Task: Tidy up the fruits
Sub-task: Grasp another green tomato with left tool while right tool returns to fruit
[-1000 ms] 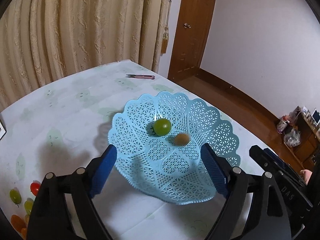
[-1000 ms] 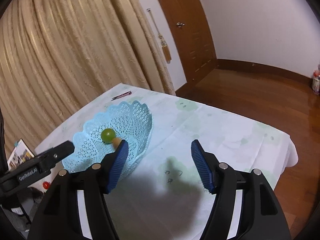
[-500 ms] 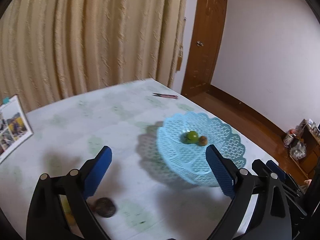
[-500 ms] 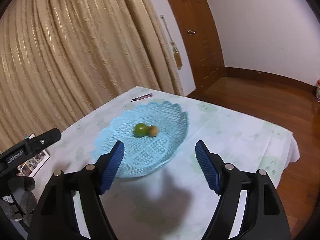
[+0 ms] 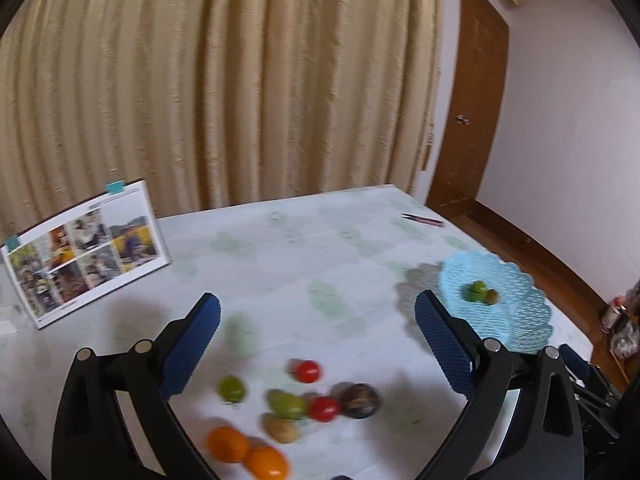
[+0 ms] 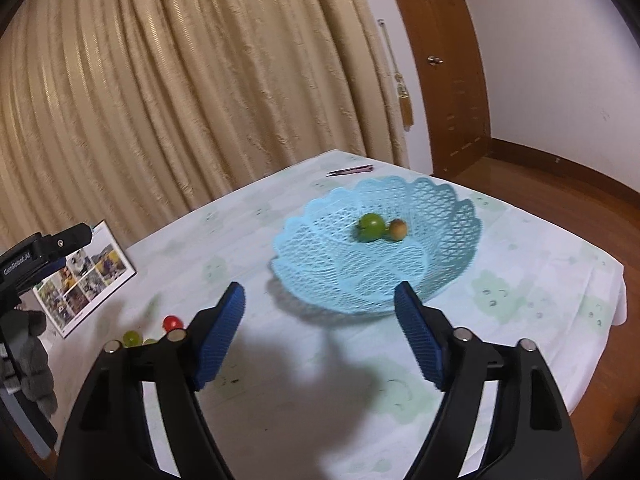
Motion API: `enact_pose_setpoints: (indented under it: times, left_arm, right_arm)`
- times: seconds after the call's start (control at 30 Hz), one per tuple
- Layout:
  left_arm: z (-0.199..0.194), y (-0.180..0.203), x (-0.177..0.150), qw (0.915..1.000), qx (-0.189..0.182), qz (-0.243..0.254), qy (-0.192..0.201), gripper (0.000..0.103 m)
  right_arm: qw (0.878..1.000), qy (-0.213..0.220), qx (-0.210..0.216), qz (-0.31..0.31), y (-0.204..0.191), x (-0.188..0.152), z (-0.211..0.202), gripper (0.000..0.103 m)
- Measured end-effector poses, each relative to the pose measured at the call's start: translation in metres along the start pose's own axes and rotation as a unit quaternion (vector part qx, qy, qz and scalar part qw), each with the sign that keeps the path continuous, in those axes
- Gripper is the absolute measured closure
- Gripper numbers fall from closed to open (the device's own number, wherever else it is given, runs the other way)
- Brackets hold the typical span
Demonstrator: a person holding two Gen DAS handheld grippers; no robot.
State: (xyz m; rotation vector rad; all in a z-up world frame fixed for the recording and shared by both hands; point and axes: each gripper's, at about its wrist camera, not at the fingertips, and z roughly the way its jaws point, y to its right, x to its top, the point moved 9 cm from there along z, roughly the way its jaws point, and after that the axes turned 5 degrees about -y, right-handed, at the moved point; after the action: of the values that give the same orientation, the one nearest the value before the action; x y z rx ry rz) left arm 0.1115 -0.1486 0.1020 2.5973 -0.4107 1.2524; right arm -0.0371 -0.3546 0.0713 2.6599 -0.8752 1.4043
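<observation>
A light blue lattice basket (image 6: 440, 200) (image 5: 524, 320) stands on the table and holds a green fruit (image 6: 371, 223) (image 5: 476, 290) and a small brown fruit (image 6: 398, 229) (image 5: 492, 296). Several loose fruits lie in a cluster under my left gripper (image 5: 318, 312): two red tomatoes (image 5: 308, 371) (image 5: 324, 408), green fruits (image 5: 232, 388) (image 5: 287, 404), a dark round fruit (image 5: 360, 400), a tan one (image 5: 282, 430) and two oranges (image 5: 228, 444). Its jaws are opening, with nothing between them. My right gripper (image 6: 320, 312) hangs just short of the basket, jaws opening, empty.
A photo calendar (image 5: 88, 252) (image 6: 88, 276) stands at the left by the beige curtain. A pink-handled tool (image 5: 424, 220) (image 6: 352, 170) lies at the table's far edge. A grey soft toy (image 6: 28, 360) sits at the left. Wooden floor and door lie beyond the table.
My left gripper swung left, away from the basket, to above the loose fruits, and its jaws widened. My right gripper pulled back from the basket, its jaws widening too.
</observation>
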Motion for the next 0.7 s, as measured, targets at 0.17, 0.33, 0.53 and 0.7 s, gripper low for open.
enact_pose_setpoints:
  times: [0.17, 0.33, 0.53, 0.7]
  left_arm:
    - [0.002, -0.036, -0.011, 0.9995, 0.019, -0.016, -0.021, 0.006]
    - [0.002, -0.066, -0.032, 0.9978, 0.048, -0.019, -0.042, 0.006]
    - [0.024, -0.09, -0.058, 0.994, 0.067, -0.032, -0.08, 0.006]
    - [0.051, -0.092, -0.078, 0.9902, 0.057, -0.031, -0.124, 0.012]
  right_arm:
    - [1.0, -0.019, 0.018, -0.015, -0.023, -0.012, 0.007, 0.021]
    - [0.998, -0.035, 0.034, -0.033, -0.044, -0.024, 0.015, 0.021]
    - [0.995, -0.061, 0.054, -0.051, -0.064, -0.039, 0.026, 0.021]
    - [0.994, -0.076, 0.058, -0.061, -0.071, -0.049, 0.031, 0.021]
